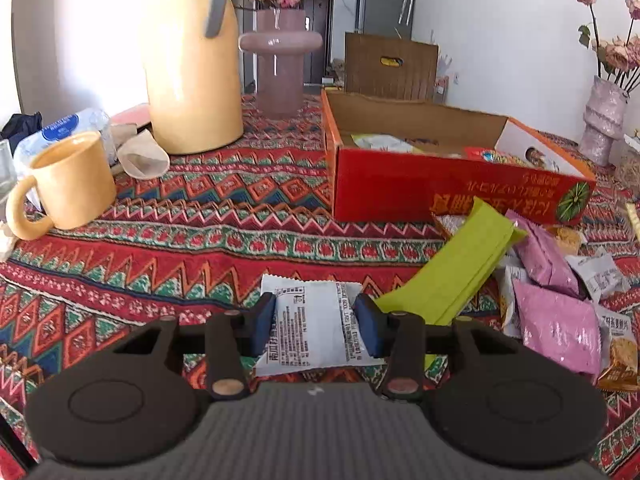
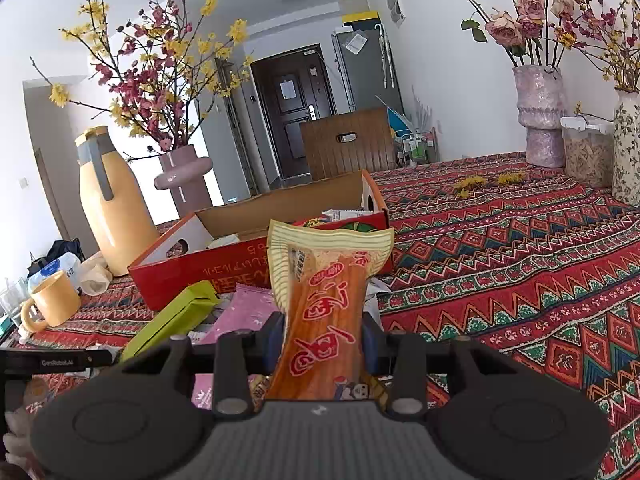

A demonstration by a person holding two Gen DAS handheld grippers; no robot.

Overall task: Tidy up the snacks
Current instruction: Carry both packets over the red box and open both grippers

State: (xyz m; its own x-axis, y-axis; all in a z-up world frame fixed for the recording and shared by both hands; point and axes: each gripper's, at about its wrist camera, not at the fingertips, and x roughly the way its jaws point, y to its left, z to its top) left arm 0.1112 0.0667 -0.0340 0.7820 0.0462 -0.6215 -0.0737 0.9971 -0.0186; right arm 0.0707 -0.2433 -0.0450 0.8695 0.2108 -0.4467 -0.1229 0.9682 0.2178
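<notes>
Left gripper (image 1: 316,322) is clamped narrow on a white snack packet (image 1: 310,320) lying on the patterned tablecloth (image 1: 200,240). The red cardboard box (image 1: 400,188) sits at 1 o'clock, with a lime-green packet (image 1: 456,268) and pink packets (image 1: 556,320) at 2 o'clock. Right gripper (image 2: 325,338) pinches an orange snack pack (image 2: 324,312) upright, box (image 2: 224,268) just behind at 12. Yellow mug (image 1: 72,184) and jug (image 1: 192,72) are off at 10.

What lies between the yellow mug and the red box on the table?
Only bare patterned tablecloth separates the yellow mug from the red box; the left wrist view shows it.
</notes>
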